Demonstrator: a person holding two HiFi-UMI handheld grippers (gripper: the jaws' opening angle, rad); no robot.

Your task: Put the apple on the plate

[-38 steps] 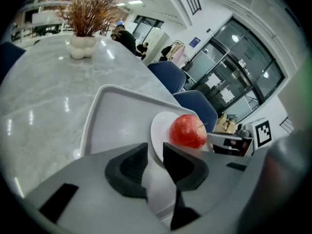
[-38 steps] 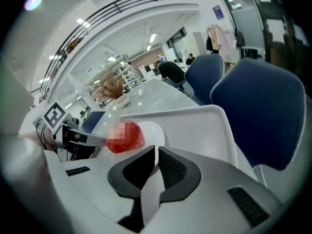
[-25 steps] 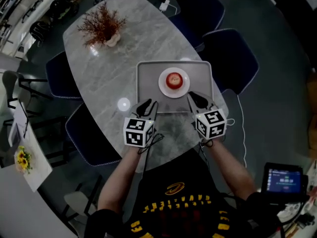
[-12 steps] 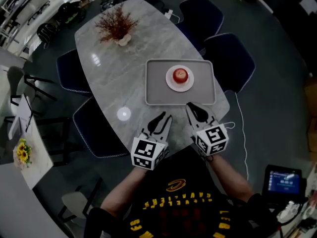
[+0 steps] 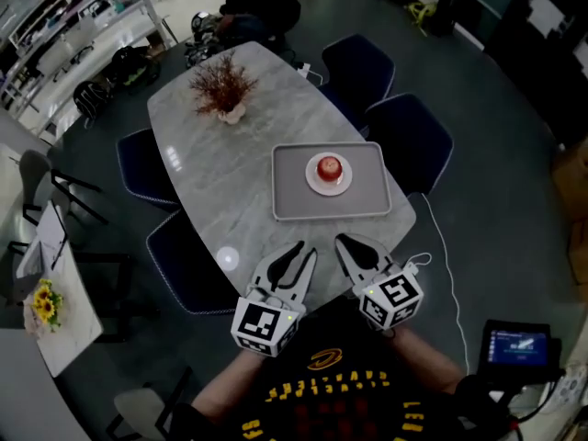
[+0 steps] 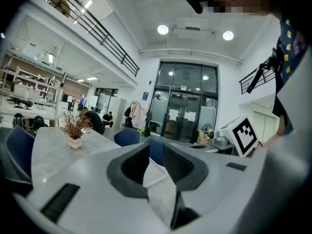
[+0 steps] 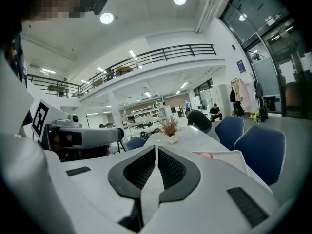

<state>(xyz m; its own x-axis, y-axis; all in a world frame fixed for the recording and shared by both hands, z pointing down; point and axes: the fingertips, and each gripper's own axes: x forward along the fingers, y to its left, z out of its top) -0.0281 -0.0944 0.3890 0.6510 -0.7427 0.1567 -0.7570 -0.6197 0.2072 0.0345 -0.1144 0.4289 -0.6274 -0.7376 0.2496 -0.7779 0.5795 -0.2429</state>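
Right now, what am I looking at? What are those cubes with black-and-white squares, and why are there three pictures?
There is no robot here. A person holds a hand tool in each hand: the left gripper and the right gripper. Each ends in two jaws, and the patterned cubes are part of them. The head view comes from a camera on the person's head, looking down. The two gripper views come from cameras riding on each gripper, looking along its jaws. On the marble table lies a grey tray with a white plate, and a red apple sits on the plate. Nothing is held: the left jaws stand slightly apart, the right jaws are together, and both are short of the tray.
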